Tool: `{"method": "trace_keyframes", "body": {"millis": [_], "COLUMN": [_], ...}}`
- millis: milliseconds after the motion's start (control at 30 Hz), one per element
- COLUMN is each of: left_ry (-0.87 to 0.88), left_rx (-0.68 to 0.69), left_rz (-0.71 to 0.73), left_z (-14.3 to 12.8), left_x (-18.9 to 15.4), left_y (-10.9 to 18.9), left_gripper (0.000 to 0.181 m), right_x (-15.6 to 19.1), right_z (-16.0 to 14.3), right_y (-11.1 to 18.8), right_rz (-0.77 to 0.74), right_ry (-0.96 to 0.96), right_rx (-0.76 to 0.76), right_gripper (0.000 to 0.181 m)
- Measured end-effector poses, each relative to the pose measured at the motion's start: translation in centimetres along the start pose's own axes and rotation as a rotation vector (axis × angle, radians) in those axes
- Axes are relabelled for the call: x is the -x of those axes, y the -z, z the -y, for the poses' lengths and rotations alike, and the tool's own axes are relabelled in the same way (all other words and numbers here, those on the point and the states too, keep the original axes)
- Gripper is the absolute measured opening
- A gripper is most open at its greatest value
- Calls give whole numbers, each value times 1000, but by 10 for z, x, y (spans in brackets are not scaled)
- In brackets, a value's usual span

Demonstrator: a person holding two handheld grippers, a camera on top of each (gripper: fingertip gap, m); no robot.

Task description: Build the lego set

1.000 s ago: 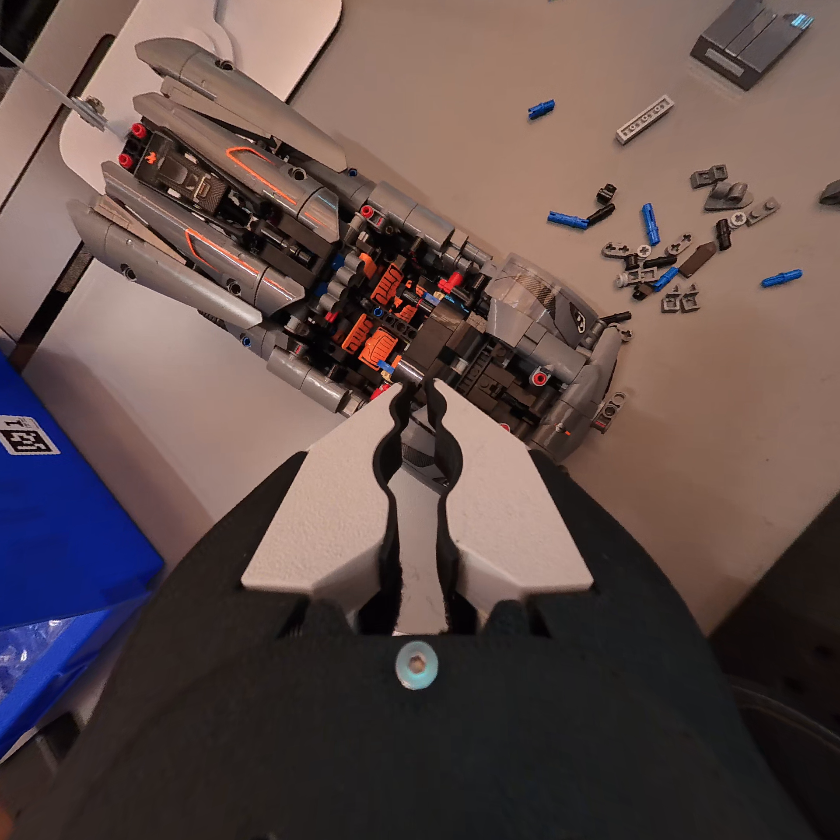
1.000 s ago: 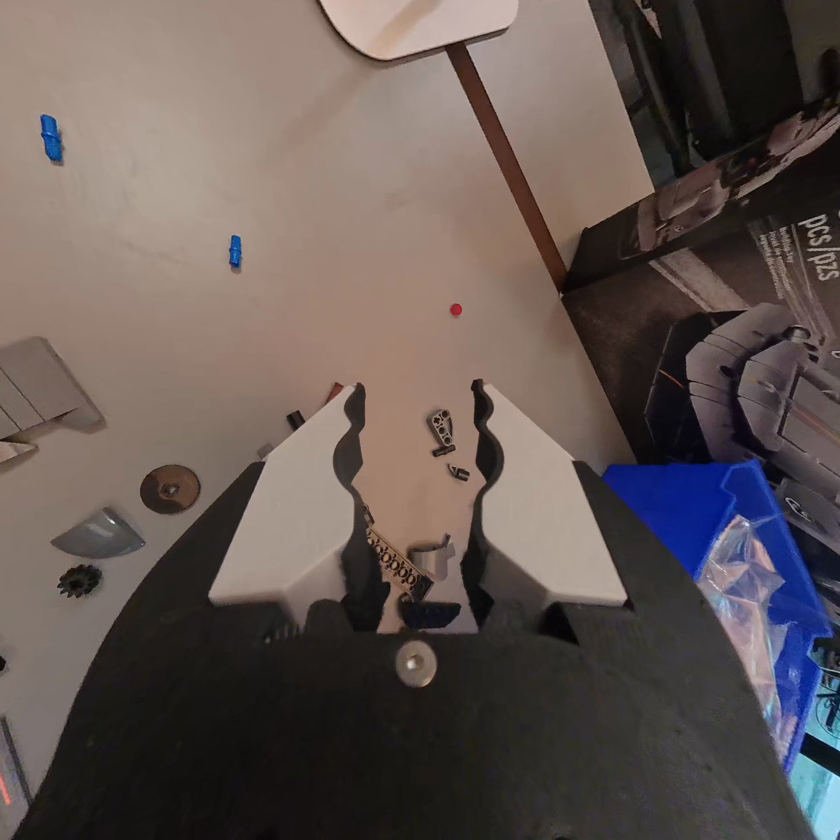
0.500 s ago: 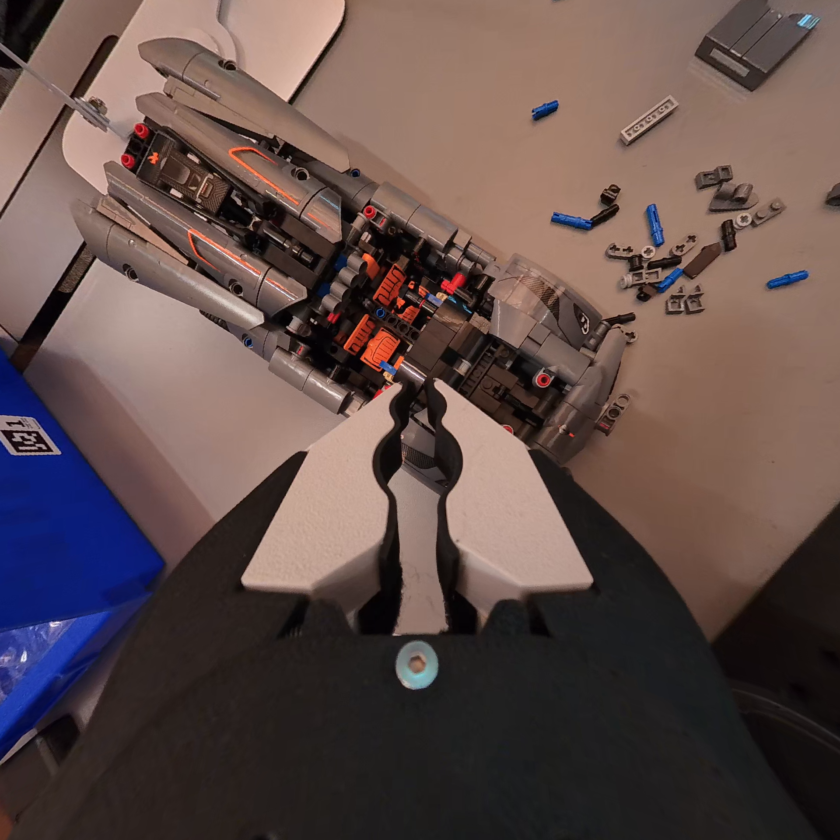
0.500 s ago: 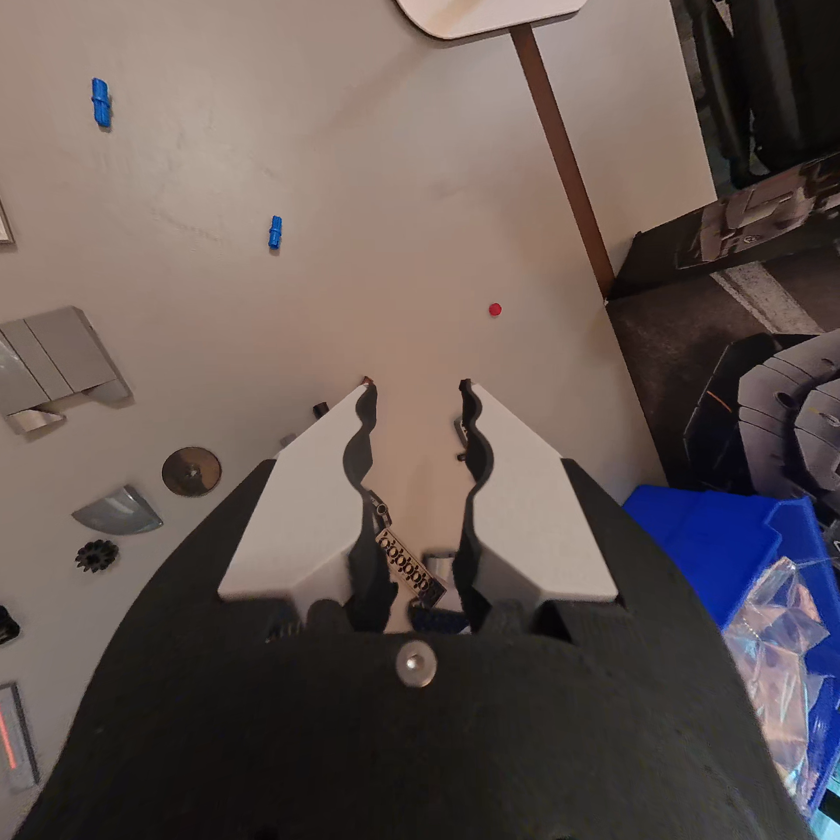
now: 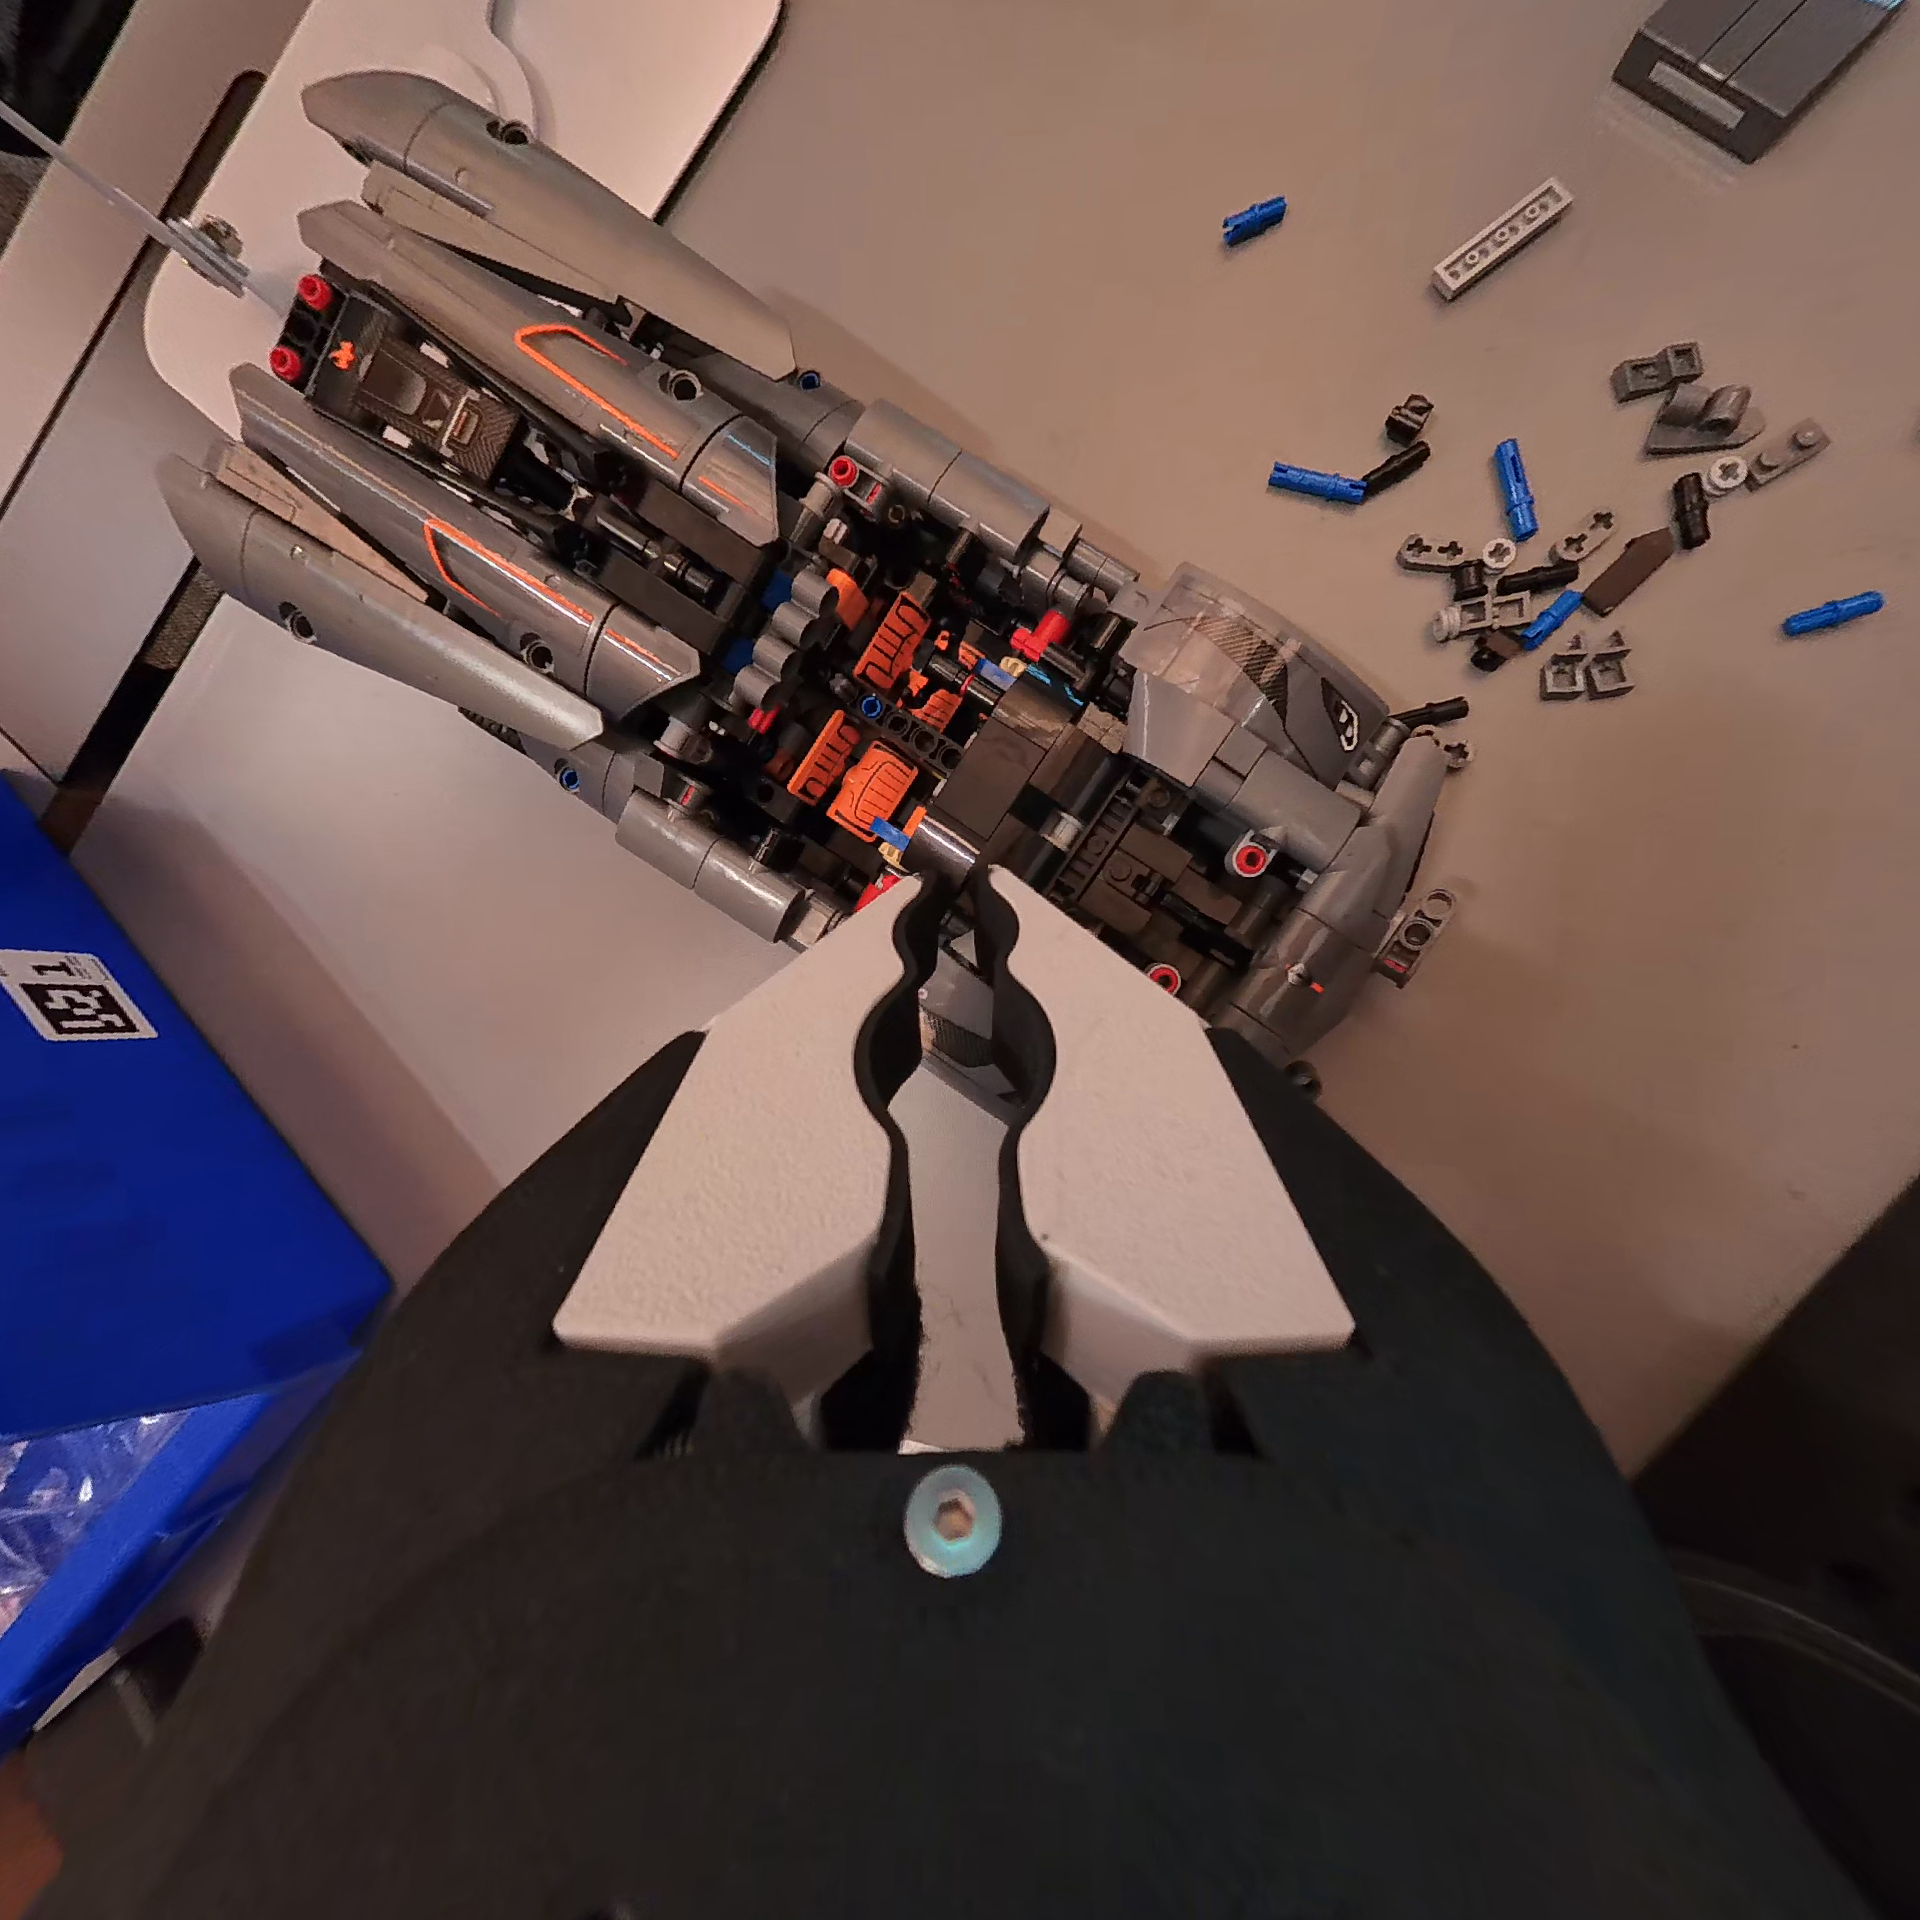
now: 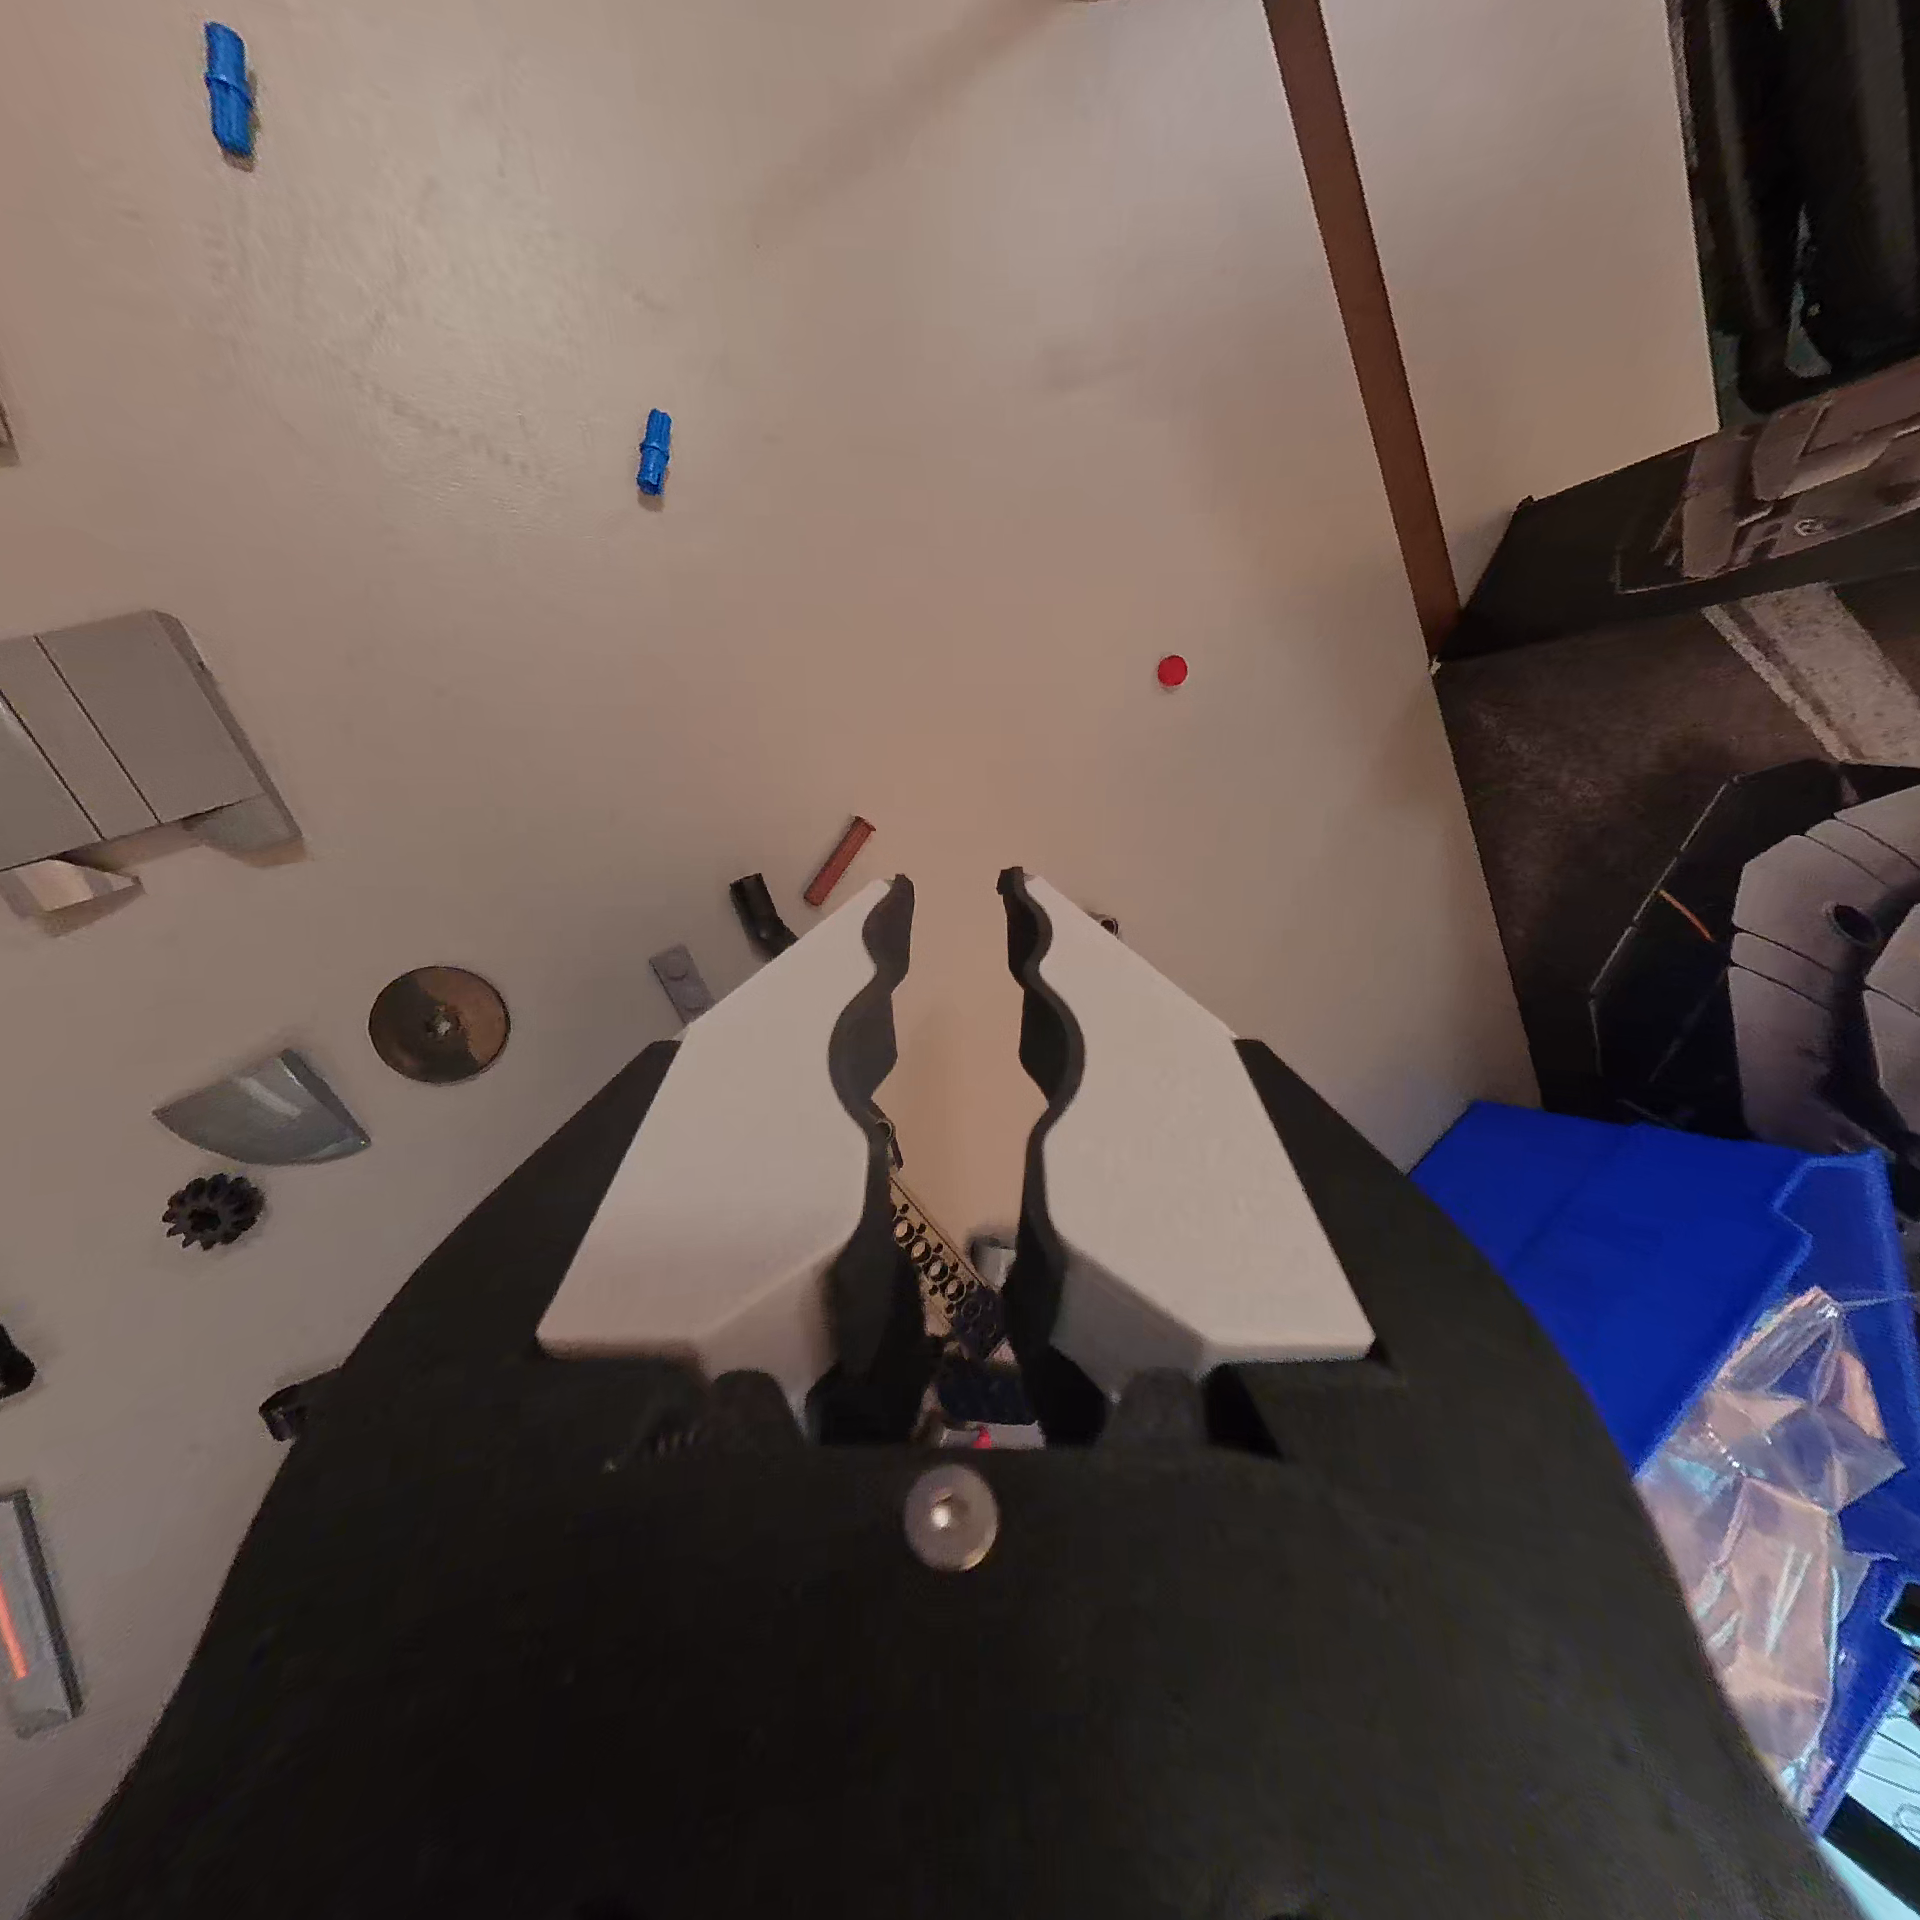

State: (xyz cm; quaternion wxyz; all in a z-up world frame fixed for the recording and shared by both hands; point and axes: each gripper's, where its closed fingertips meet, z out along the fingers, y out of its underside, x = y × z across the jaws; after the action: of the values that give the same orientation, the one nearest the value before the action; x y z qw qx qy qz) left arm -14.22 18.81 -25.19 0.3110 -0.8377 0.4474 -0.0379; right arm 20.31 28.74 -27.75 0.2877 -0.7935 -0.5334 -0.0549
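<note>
Left fingers [image 5: 790, 1122] hide lego model [image 5: 644, 540] near edge; grip unclear.

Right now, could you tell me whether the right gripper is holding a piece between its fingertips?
No, the right gripper is open, and only bare table shows in the gap between its fingertips.

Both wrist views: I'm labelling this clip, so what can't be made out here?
- Left wrist view: left gripper covers the car model's near edge; whether it pinches a part is unclear.
- Right wrist view: right gripper hides most of the black studded beam.
- Right wrist view: grey sloped assembly cut off by the left edge.
</note>
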Motion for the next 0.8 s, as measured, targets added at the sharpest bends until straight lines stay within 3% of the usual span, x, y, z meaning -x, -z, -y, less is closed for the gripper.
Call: {"method": "trace_keyframes", "body": {"millis": [800], "left_ry": [-4], "left_rx": [4], "left_rz": [10], "left_z": [-1], "left_x": [2], "left_y": [0], "left_gripper": [3], "right_x": [-4], "right_z": [4], "right_y": [1], "right_rz": [-32], "right_ry": [-3], "right_rx": [-13], "right_gripper": [23]}}
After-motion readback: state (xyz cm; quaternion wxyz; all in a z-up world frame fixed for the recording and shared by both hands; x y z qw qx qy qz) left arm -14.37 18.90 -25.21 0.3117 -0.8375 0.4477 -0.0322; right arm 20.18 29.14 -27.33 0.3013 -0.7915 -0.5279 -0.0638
